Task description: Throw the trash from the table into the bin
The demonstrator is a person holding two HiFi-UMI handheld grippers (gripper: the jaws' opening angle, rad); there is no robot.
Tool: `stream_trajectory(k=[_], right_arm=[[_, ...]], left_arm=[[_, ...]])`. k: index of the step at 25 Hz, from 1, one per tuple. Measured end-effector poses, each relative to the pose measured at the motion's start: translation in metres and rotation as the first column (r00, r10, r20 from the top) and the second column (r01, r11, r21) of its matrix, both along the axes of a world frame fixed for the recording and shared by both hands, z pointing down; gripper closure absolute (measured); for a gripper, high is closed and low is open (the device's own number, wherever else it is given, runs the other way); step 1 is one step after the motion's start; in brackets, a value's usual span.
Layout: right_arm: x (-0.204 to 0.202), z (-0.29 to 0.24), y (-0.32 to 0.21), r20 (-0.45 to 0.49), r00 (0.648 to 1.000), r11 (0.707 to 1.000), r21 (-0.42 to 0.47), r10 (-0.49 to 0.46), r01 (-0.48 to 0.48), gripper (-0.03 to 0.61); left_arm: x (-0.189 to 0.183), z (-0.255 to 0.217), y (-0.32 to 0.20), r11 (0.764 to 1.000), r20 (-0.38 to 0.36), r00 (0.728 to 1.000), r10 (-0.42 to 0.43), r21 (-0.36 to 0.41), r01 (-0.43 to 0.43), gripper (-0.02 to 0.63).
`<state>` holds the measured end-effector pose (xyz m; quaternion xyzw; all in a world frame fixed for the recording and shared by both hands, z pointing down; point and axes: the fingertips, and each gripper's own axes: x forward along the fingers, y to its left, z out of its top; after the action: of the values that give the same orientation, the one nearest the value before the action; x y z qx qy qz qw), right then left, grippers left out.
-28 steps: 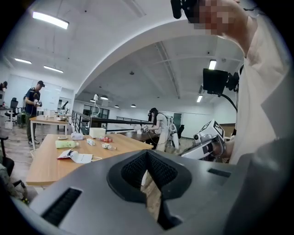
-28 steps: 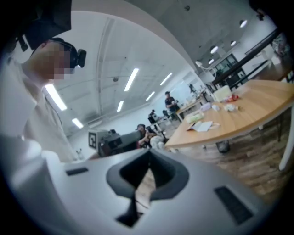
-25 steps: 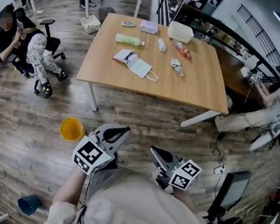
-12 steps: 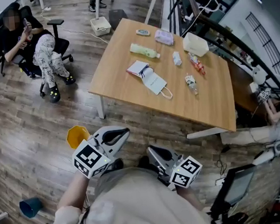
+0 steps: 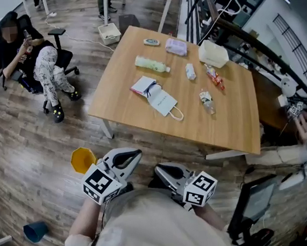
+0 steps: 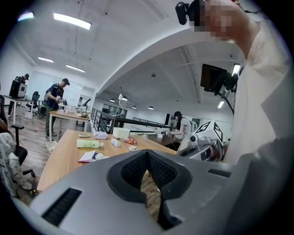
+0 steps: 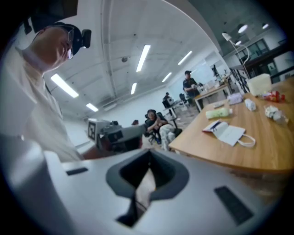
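The wooden table (image 5: 131, 114) carries the trash: a green bottle (image 5: 150, 64), a white paper bag (image 5: 163, 102), a crushed clear bottle (image 5: 207, 101), a red wrapper (image 5: 215, 76) and a purple pack (image 5: 176, 46). A yellow bin (image 5: 82, 159) stands on the floor near the table's front left corner. My left gripper (image 5: 135, 153) is shut and empty, held close to my body just right of the bin. My right gripper (image 5: 159, 169) is shut and empty too, short of the table's front edge. The left gripper view shows the green bottle (image 6: 89, 143), the right gripper view the bag (image 7: 229, 133).
A person sits on an office chair (image 5: 55, 53) at the left. A white box (image 5: 213, 53) stands at the table's far side. A blue bucket (image 5: 34, 232) lies on the floor at lower left. A monitor (image 5: 256, 204) stands at lower right, a railing (image 5: 230, 26) behind the table.
Both grippers have travelled with me toward the table, staying shut and side by side. The yellow bin now sits right beside the left gripper.
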<state>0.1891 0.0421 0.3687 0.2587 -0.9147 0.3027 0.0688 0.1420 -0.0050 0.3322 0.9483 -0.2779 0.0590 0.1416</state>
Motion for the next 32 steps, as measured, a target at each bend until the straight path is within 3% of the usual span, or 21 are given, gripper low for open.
stream_trajectory(k=[4,8,12,19,22,32], right_arm=[[0.042,-0.005,-0.029,0.040,0.999,1.000,0.020,-0.009,0.008,0.574],[0.095,-0.007,-0.039,0.088,0.996,0.999,-0.028,0.021,-0.019,0.574],[0.147,-0.005,-0.057,0.100,0.994,0.999,-0.019,0.047,-0.046,0.574],[0.196,-0.011,-0.085,0.107,0.993,0.999,-0.013,0.039,-0.038,0.574],[0.196,-0.018,-0.096,0.123,0.992,1.000,-0.004,0.022,-0.022,0.574],[0.172,-0.013,-0.134,0.102,0.994,0.999,-0.010,-0.039,0.040,0.574]], left_arm=[[0.038,-0.013,-0.028,0.999,0.044,0.999,-0.006,0.042,0.005,0.594],[0.089,-0.018,-0.042,0.999,0.054,0.998,0.010,0.030,-0.012,0.594],[0.137,-0.018,-0.060,0.998,0.086,0.996,0.030,0.043,-0.034,0.594],[0.182,-0.022,-0.080,0.997,0.123,0.992,0.019,0.072,-0.028,0.594],[0.187,-0.021,-0.090,0.998,0.134,0.991,0.021,0.055,-0.029,0.594],[0.160,-0.015,-0.127,0.995,0.197,0.980,-0.004,0.103,-0.017,0.594]])
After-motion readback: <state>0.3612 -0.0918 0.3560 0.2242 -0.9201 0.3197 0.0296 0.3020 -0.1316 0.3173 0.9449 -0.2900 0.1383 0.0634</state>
